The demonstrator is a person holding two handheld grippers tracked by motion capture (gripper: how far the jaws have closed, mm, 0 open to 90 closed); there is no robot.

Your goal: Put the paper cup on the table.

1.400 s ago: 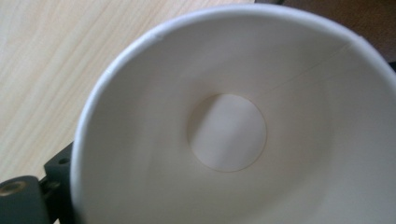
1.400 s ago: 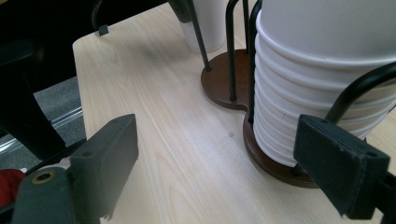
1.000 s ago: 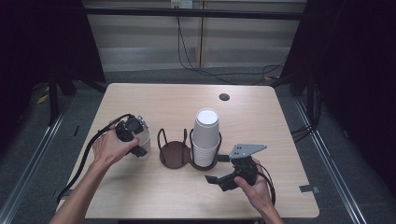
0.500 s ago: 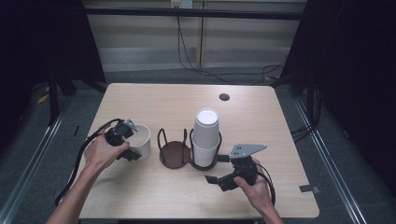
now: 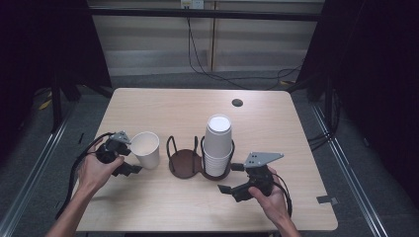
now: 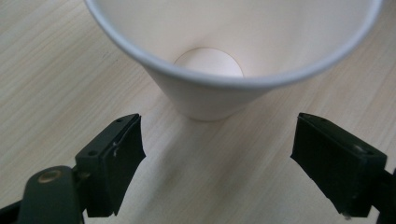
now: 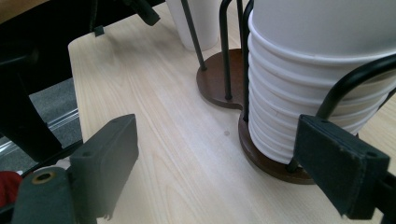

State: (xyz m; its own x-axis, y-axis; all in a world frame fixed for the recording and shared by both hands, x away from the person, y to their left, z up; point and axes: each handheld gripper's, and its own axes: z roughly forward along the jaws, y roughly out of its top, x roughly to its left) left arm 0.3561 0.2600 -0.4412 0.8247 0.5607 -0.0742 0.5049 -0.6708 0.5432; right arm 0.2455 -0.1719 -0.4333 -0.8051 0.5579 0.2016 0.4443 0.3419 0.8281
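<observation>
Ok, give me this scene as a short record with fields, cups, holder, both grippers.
single cup: white paper cup upright on the light wooden table, left of the holder
stack: white paper cups, nested upside down, in the holder's right ring
holder: dark two-ring wire cup holder, left ring empty
left gripper: open, fingers apart, short of the single cup
right gripper: open, facing the stack, holding nothing

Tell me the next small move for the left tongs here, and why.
Probably draw the left tongs back a little further from the single paper cup. Their jaws stand wide open with the cup upright on the table, clear of both pads in the left gripper view. The cup looks released beside the empty ring of the cup holder, so backing off avoids knocking it.
</observation>
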